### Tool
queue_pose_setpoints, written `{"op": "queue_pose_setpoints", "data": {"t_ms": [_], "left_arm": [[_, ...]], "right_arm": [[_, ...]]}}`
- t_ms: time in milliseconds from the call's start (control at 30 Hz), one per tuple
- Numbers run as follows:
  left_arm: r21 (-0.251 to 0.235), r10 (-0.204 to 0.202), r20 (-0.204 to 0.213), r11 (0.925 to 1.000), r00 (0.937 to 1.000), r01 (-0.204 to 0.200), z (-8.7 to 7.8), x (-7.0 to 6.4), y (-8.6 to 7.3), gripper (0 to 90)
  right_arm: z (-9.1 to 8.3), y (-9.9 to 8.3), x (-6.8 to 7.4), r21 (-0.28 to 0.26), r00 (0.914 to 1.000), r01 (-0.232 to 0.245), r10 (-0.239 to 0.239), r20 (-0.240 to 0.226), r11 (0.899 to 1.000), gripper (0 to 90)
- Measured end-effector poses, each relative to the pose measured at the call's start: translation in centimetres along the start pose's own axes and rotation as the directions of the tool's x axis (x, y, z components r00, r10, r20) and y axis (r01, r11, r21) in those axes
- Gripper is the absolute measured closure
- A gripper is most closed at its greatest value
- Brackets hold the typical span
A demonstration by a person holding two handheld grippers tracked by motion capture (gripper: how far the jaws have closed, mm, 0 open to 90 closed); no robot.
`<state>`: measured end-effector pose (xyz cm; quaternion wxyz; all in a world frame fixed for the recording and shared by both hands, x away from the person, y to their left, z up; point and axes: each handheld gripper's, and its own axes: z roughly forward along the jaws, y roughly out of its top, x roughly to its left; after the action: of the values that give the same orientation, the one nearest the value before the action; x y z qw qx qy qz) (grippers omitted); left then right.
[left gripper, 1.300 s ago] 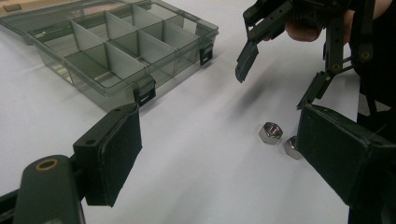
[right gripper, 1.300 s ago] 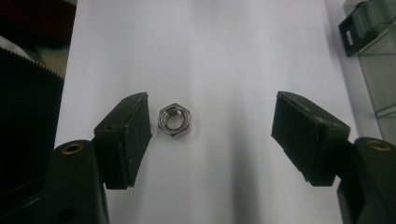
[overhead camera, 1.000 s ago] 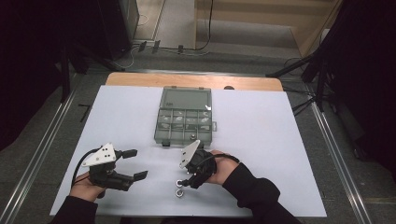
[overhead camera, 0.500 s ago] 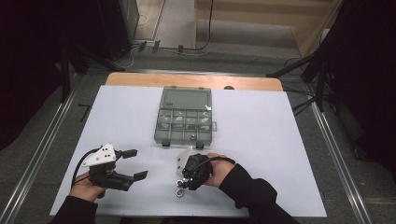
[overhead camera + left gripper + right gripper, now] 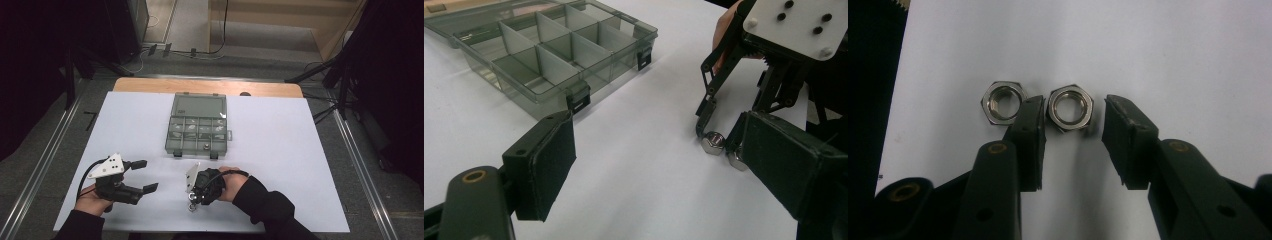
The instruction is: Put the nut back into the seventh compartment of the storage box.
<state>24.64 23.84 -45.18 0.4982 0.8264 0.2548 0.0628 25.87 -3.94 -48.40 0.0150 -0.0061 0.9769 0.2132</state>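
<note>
Two steel hex nuts lie side by side on the white table sheet near its front edge. In the right gripper view, one nut (image 5: pixel 1070 107) sits between the open jaws of my right gripper (image 5: pixel 1074 114), close to the left pad, with a gap to the right pad. The other nut (image 5: pixel 1002 102) lies just outside the left jaw. In the high view, the right gripper (image 5: pixel 192 200) points down at the nuts (image 5: pixel 192 206). My left gripper (image 5: pixel 145 175) stands open and holds nothing, to the left of them. The left gripper view shows the nuts (image 5: pixel 714 143) under the right gripper (image 5: pixel 720 135).
A smoky clear organiser box (image 5: pixel 197 130) with several compartments lies open at the table's middle, its lid folded back; small parts lie in some cells. Its latches face the front (image 5: pixel 576 97). The white sheet (image 5: pixel 280 150) ends at a wooden strip at the back.
My right gripper has tipped down and lowered onto the nuts, its jaws now around one of them. The left gripper has stayed where it was.
</note>
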Motion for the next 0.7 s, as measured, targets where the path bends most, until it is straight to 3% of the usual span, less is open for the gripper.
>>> {"op": "queue_pose_setpoints", "data": {"t_ms": [33, 100, 200, 233, 367, 667, 700], "left_arm": [[0.001, 0.0, 0.002, 1.0, 1.0, 0.0, 0.0, -0.01, 0.0, 14.7], [0.001, 0.0, 0.003, 1.0, 1.0, 0.0, 0.01, -0.01, 0.0, 14.7], [0.001, 0.0, 0.002, 1.0, 1.0, 0.0, 0.0, -0.01, 0.0, 14.7], [0.0, 0.0, 0.003, 1.0, 1.0, 0.0, 0.01, -0.01, 0.0, 14.7], [0.001, 0.0, 0.003, 1.0, 1.0, 0.0, 0.03, -0.02, 0.0, 14.7], [0.001, 0.0, 0.003, 1.0, 1.0, 0.0, 0.02, -0.02, 0.0, 14.7], [0.001, 0.0, 0.002, 1.0, 1.0, 0.0, 0.01, -0.02, 0.0, 14.7]], "right_arm": [[-0.01, 0.02, 0.06, 0.003, 0.9999, -0.002, 0.003, -0.013, 1.0, 64.7], [0.05, 0.1, -0.04, -0.003, 0.9999, 0.011, -0.011, 0.006, 1.0, 66.5], [0.06, 0.16, 0.05, 0.005, 0.9997, 0.005, -0.005, -0.023, 1.0, 67.9], [0.06, 0.18, 0.0, 0.003, 1.0, 0.008, -0.008, -0.002, 1.0, 68.1], [0.11, 0.27, 0.0, 0.007, 0.9997, 0.008, -0.008, -0.021, 1.0, 69.8], [0.05, 0.35, -0.1, 0.015, 0.9999, -0.002, 0.002, -0.011, 1.0, 71.3], [0.1, 0.34, 0.03, 0.019, 0.9986, -0.018, 0.018, -0.049, 1.0, 71.4]]}}
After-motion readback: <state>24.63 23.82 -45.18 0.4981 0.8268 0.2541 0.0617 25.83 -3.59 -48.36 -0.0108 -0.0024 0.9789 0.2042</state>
